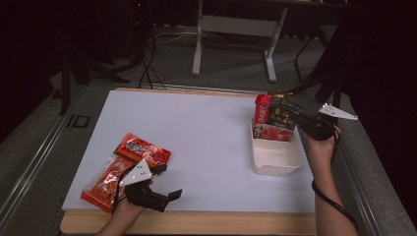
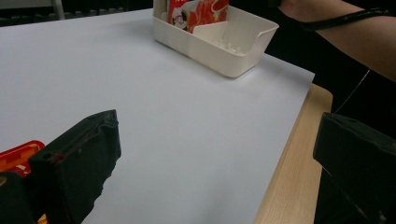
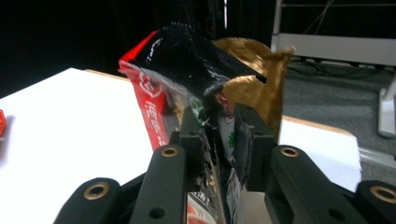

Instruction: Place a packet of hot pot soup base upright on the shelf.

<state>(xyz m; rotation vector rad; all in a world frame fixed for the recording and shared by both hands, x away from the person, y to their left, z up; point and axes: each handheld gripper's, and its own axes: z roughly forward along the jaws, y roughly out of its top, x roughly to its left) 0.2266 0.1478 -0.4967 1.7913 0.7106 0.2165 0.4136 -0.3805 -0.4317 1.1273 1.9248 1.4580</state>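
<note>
Nearest, the left gripper (image 1: pixel 164 189) rests with jaws apart and empty beside the red packets (image 1: pixel 129 164), well left of the white bin (image 1: pixel 276 162), while the right gripper (image 1: pixel 301 119) clamps the upright black-and-red packet (image 1: pixel 275 120), long axis vertical, over the bin's far end.

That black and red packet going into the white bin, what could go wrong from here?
The right gripper pinches the black and red packet by its crumpled upper edge, so it might slip or tear. The packet stands at the far end of the white bin, next to another pouch; on release it could tip over the rim. Pushing down might also shift the light bin on the table.
</note>
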